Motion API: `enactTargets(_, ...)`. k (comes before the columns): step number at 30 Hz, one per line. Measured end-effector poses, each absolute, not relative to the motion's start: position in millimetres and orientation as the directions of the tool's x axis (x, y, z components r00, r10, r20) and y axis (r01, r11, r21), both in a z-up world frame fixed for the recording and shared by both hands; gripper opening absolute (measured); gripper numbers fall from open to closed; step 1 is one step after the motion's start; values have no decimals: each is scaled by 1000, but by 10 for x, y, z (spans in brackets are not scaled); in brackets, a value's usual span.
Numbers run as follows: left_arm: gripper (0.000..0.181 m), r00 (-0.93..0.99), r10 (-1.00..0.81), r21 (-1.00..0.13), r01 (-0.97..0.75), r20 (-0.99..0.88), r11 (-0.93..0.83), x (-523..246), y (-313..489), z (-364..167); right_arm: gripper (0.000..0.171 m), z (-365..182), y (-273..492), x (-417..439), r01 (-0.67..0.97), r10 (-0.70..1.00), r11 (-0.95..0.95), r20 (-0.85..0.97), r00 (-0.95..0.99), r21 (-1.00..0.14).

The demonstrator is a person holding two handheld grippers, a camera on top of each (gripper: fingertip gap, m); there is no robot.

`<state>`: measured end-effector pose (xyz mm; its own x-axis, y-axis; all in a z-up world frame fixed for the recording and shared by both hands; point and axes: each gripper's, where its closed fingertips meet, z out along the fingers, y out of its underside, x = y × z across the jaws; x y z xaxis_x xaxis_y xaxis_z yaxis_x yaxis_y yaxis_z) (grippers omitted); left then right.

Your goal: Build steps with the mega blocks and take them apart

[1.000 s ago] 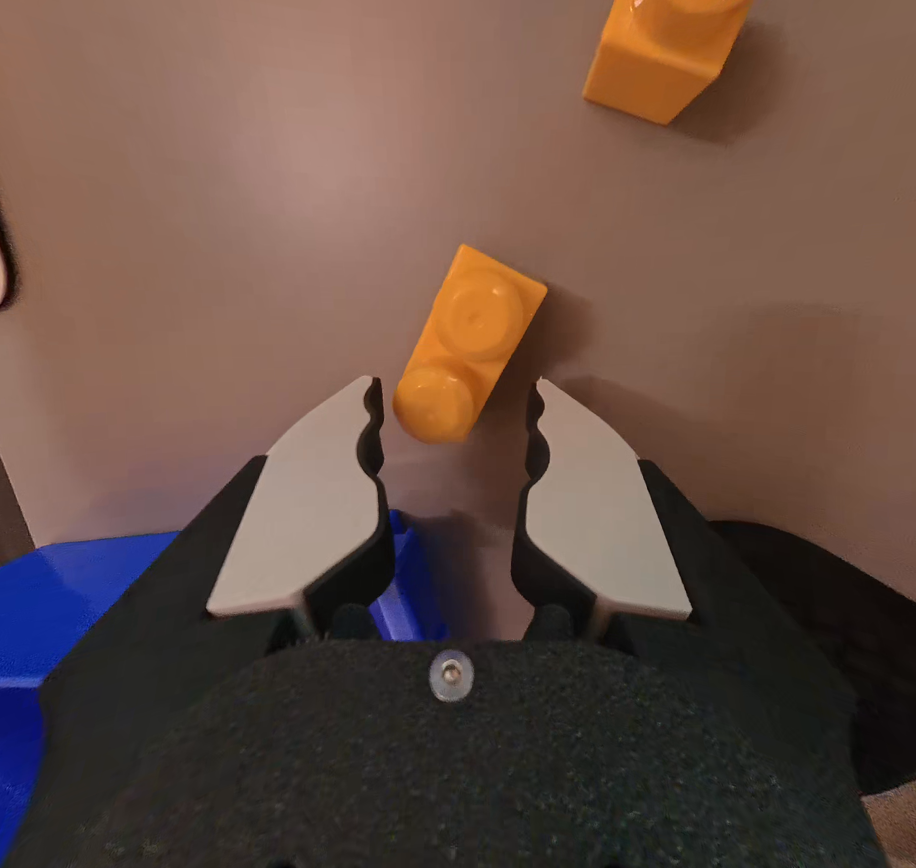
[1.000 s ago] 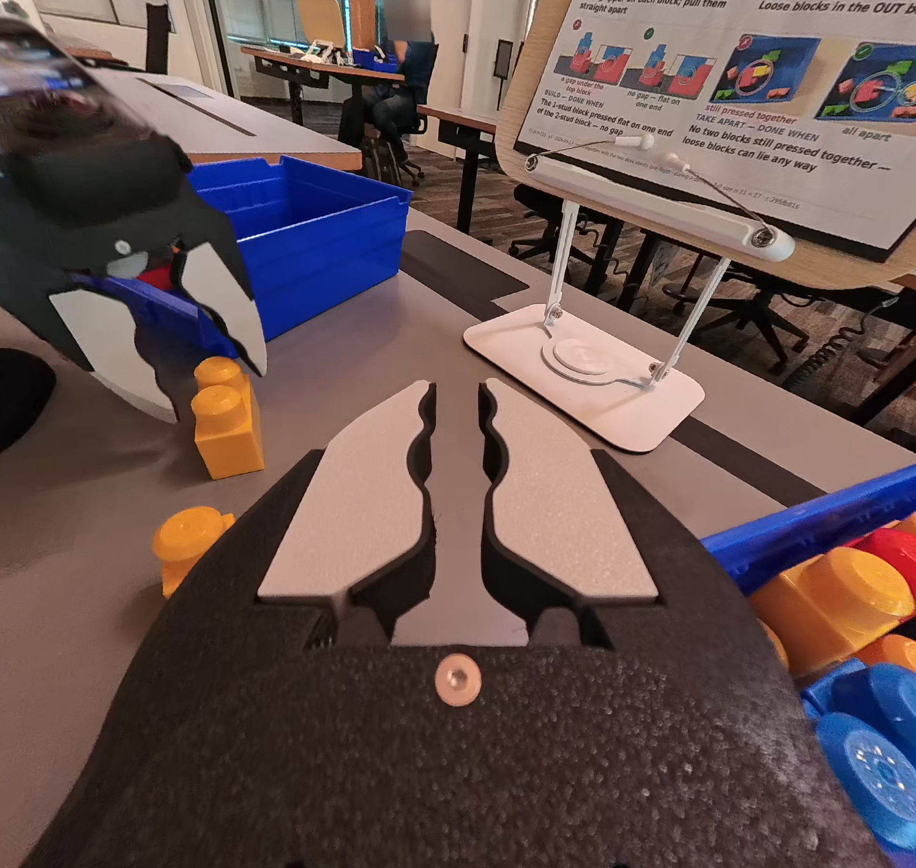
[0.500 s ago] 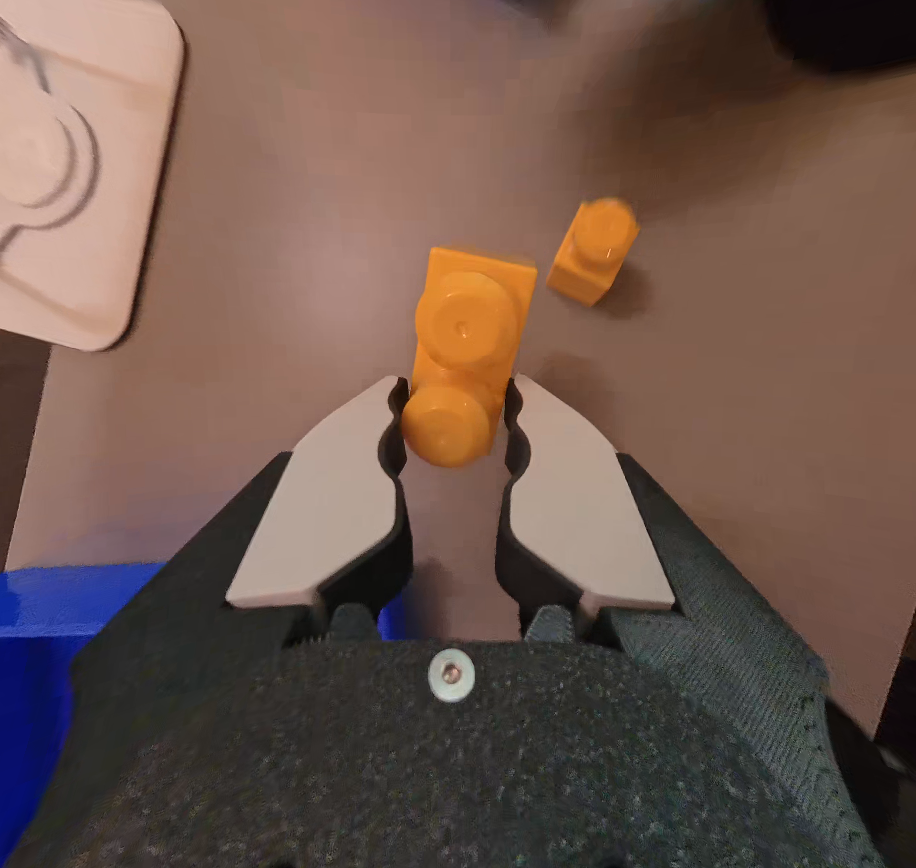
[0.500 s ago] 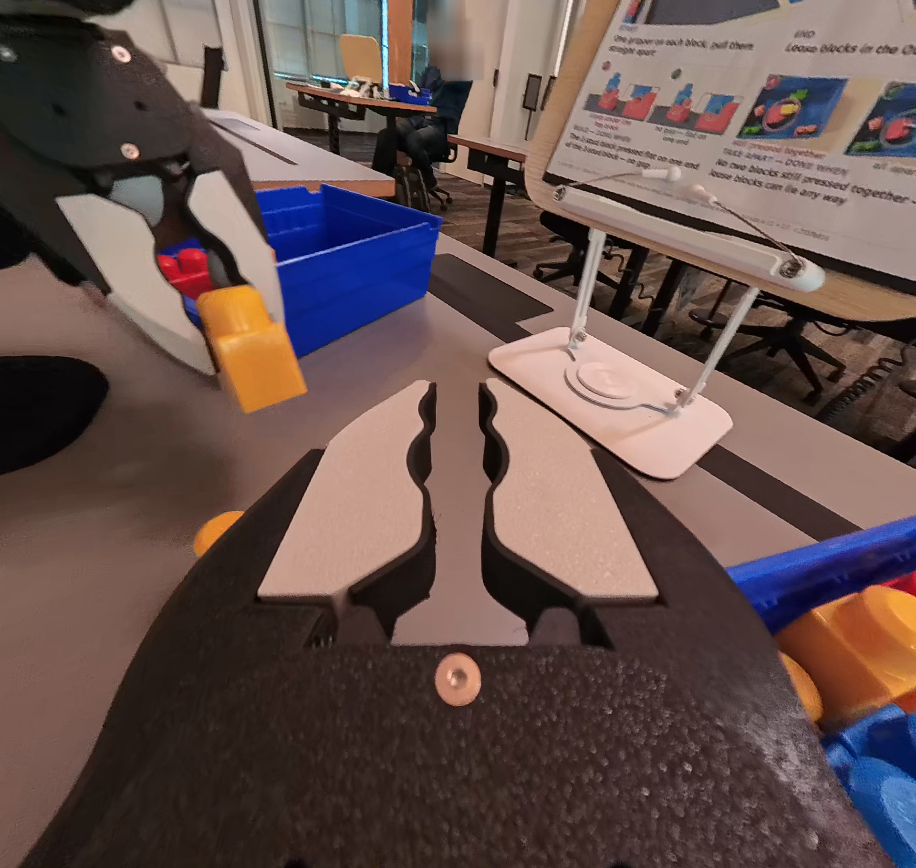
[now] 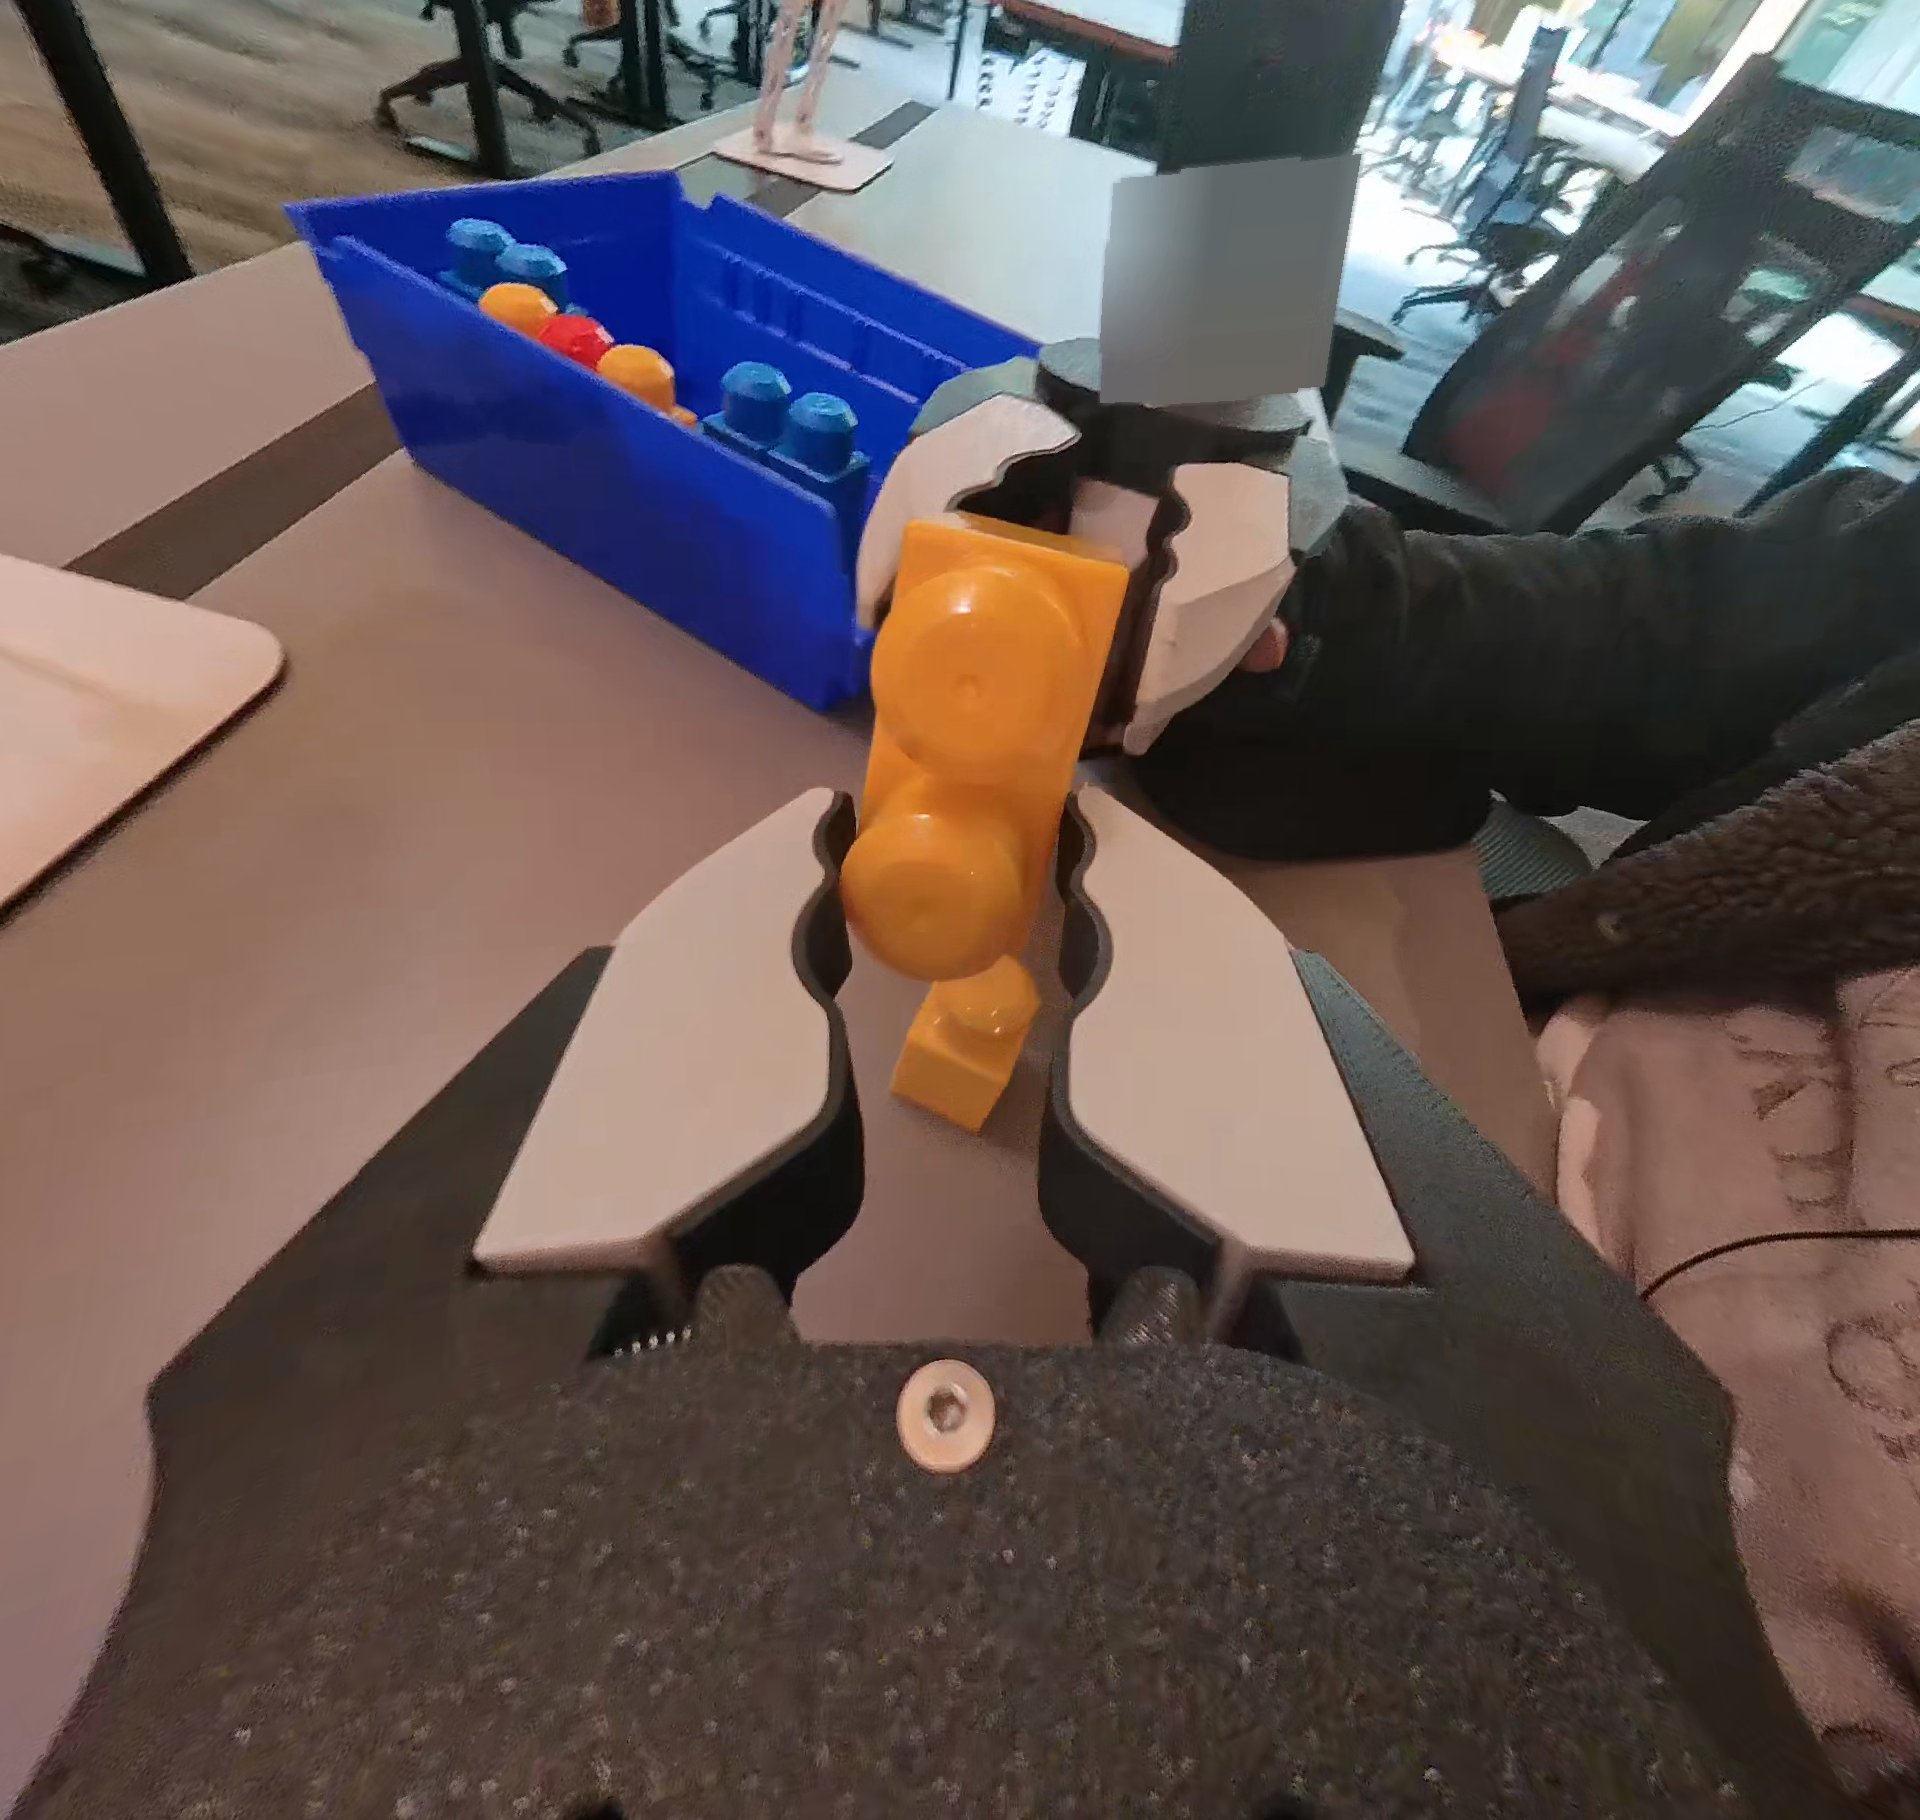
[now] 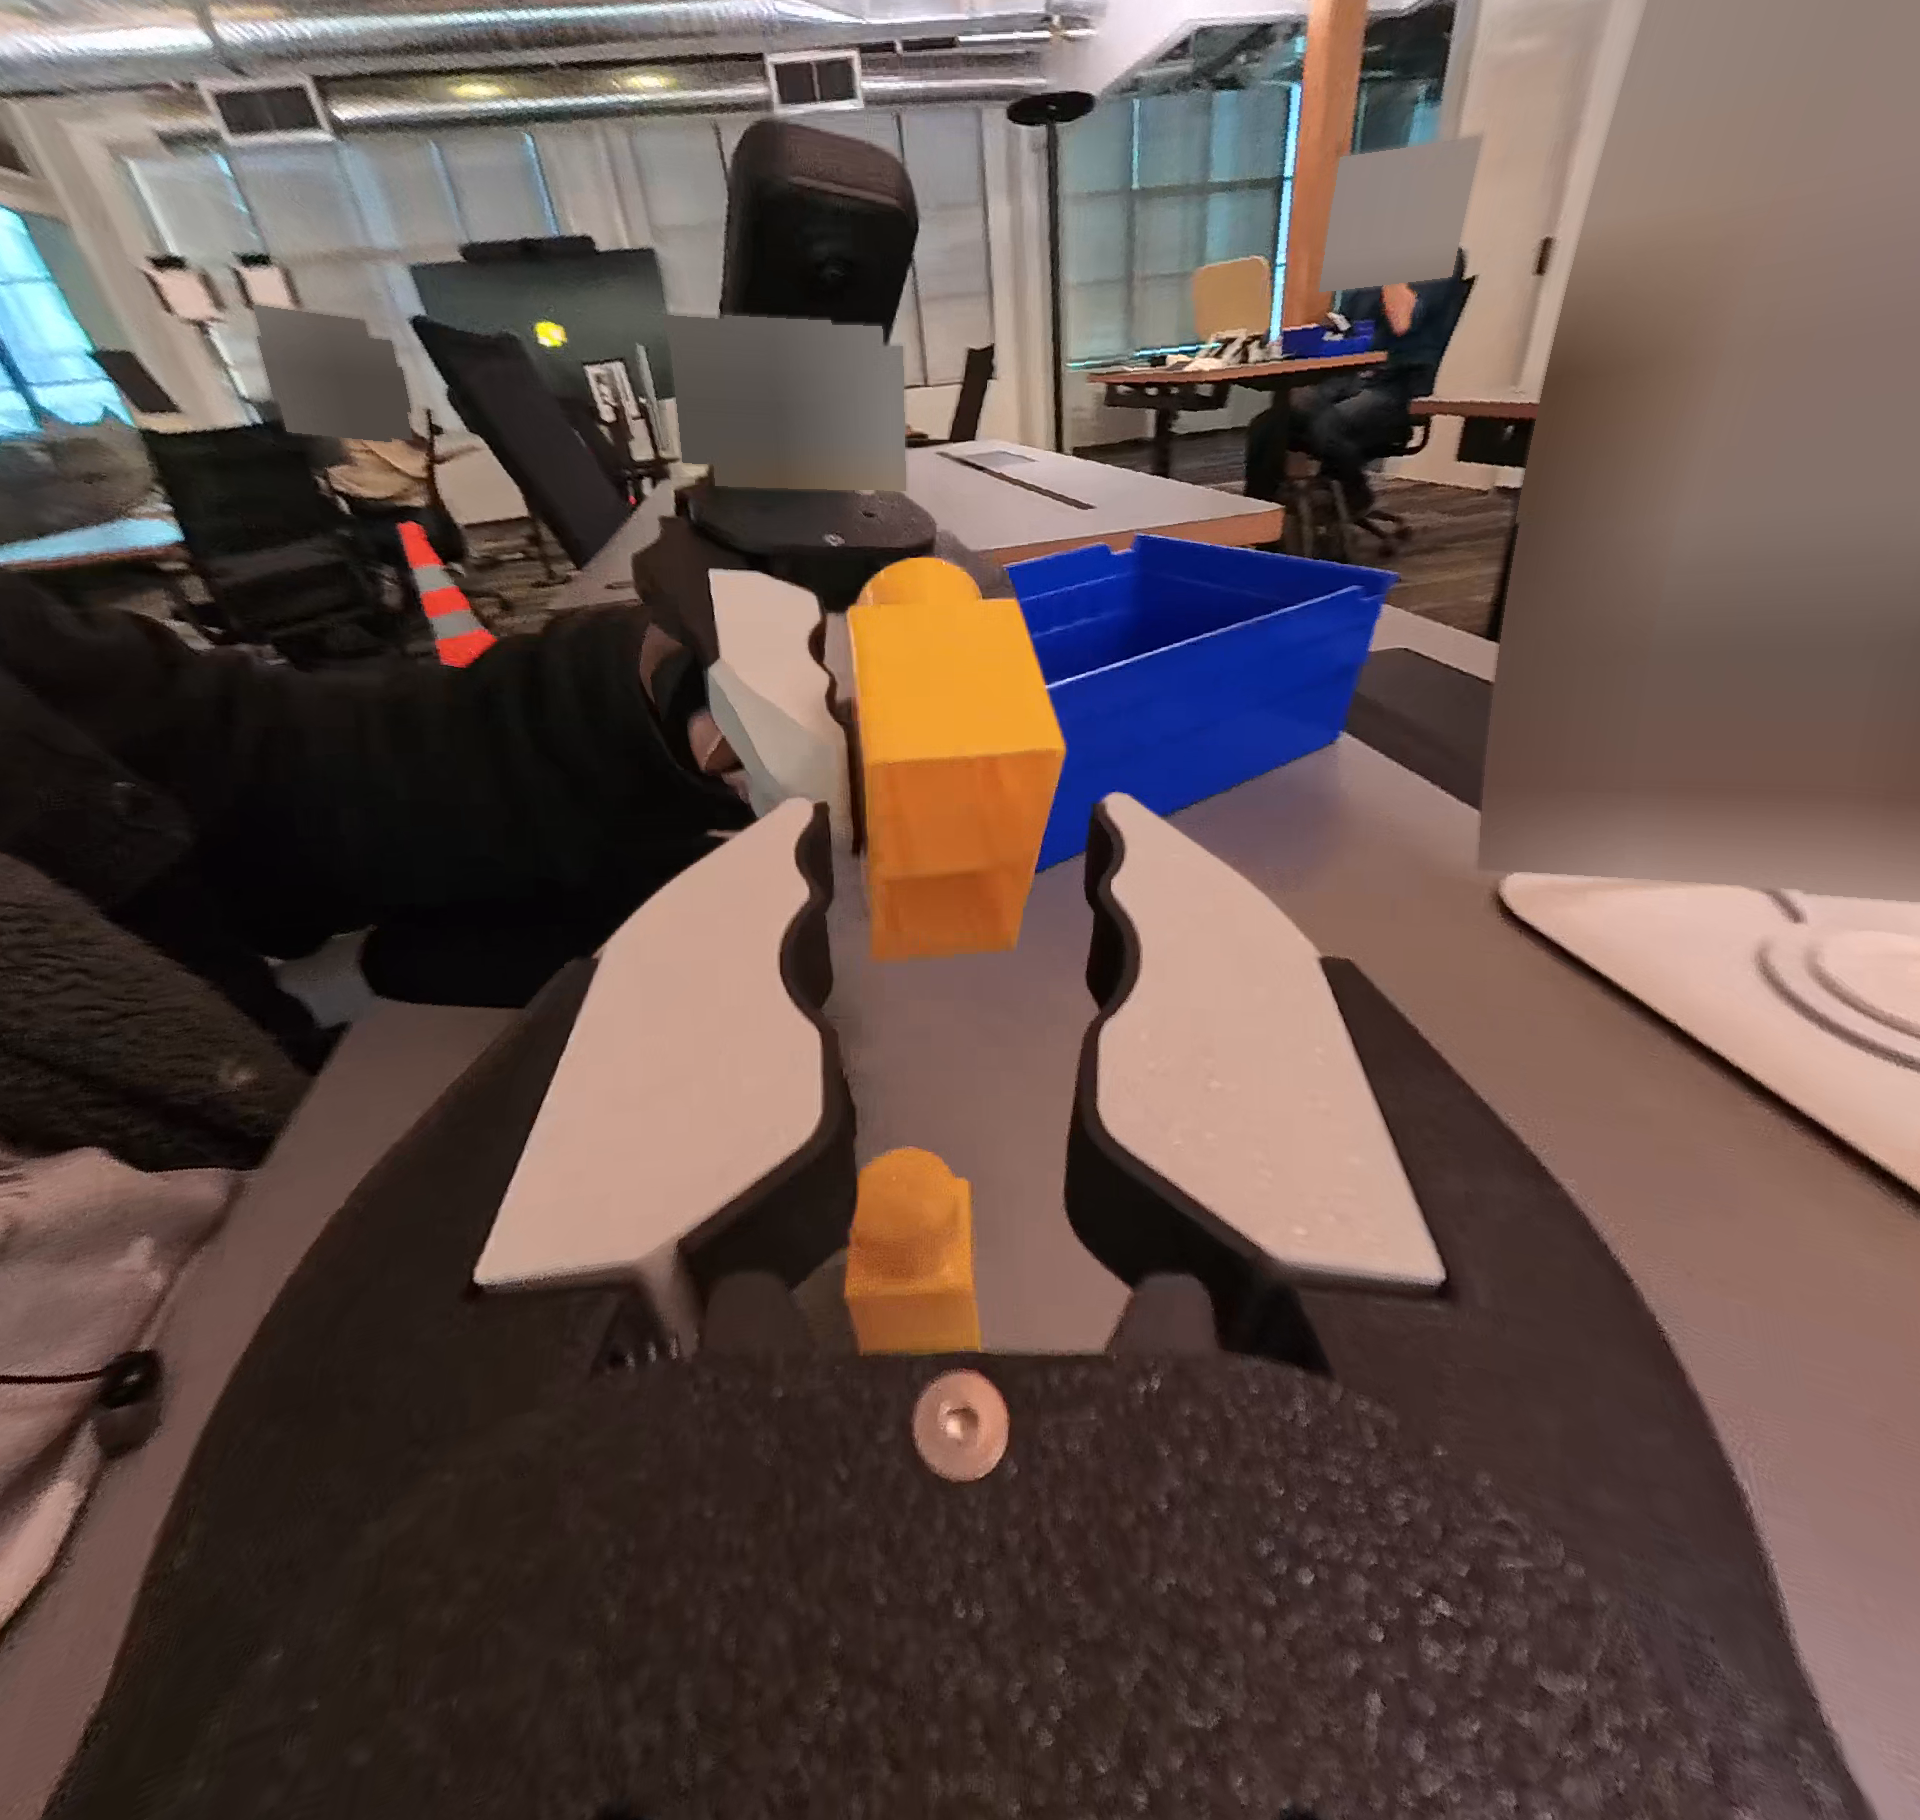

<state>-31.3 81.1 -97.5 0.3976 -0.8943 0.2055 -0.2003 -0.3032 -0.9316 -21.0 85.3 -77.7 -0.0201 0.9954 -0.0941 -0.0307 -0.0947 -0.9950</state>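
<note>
My left gripper is shut on an orange two-stud block and holds it in the air above the grey table, studs facing its camera. In the right wrist view the same block shows its hollow underside, with a left gripper finger on its side. My right gripper is open, and the block's near end sits at its fingertips without being clamped. Its fingers flank the block's far end in the left wrist view. An orange one-stud block stands on the table below, also visible in the right wrist view.
A blue bin holding several blue, orange and red blocks stands behind the grippers. Another blue bin stands at the far side. A white stand base lies on the table to one side. A person's dark sleeve reaches in. Less than 4 cm separates the two grippers' tips.
My left gripper closed on the two-stud block, lifted it off the table and swung it up to face the right gripper. My right gripper opened and moved to the block.
</note>
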Motion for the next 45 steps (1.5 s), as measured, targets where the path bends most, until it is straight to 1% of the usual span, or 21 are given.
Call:
enactTargets(6,38,341,-921,-956,-150,189,-252,-71,713,-1033,48,-799,756,-260,-32,988,-136,-133,-76,-990)
enactTargets(9,38,336,-923,-966,-107,187,-235,-12,703,-1010,41,-788,704,-256,-42,985,-140,-134,-110,-989)
enactTargets(13,37,317,-927,-967,-92,198,-238,33,669,-1036,39,-799,679,-245,-28,991,-88,-85,-104,-996)
enactTargets(17,37,308,-927,-966,-74,214,-247,17,663,-1001,39,-760,686,-233,-29,993,-81,-78,-89,-996)
enactTargets(19,42,312,-927,-965,-87,211,-249,-27,664,-1005,38,-676,731,-169,-65,991,-103,-97,-88,-993)
enactTargets(21,46,323,-925,-960,-127,198,-250,-75,671,-1053,38,-584,823,-80,-111,989,-133,-125,-74,-985)
enactTargets(24,49,355,-927,-937,-266,123,-226,-114,684,-1259,38,-525,945,24,-142,989,-145,-140,-40,-979)
enactTargets(28,51,358,-933,-853,-480,24,-206,-81,645,-1628,39,-497,1047,104,-154,990,-144,-144,-9,-978)
enactTargets(33,52,350,-935,-731,-654,-64,-195,-53,626,-1945,39,-472,1109,158,-161,989,-141,-144,13,-977)
enactTargets(38,52,326,-939,-637,-748,-108,-186,-41,631,-2172,39,-500,1102,138,-145,989,-144,-147,10,-979)
enactTargets(39,48,320,-940,-626,-759,-120,-178,-40,636,-2202,39,-509,1098,130,-141,989,-144,-146,10,-980)
enactTargets(40,39,317,-937,-620,-767,-144,-164,-47,656,-2217,39,-515,1094,126,-138,989,-143,-145,10,-980)
enactTargets(42,37,303,-937,-614,-777,-174,-137,-64,673,-2209,39,-520,1098,125,-135,989,-143,-146,12,-981)
enactTargets(43,37,311,-933,-634,-762,-179,-132,-60,692,-2167,39,-518,1104,130,-136,989,-142,-146,15,-980)
enactTargets(45,37,358,-928,-738,-652,-101,-171,-12,722,-1978,39,-504,1123,148,-146,989,-145,-150,21,-979)
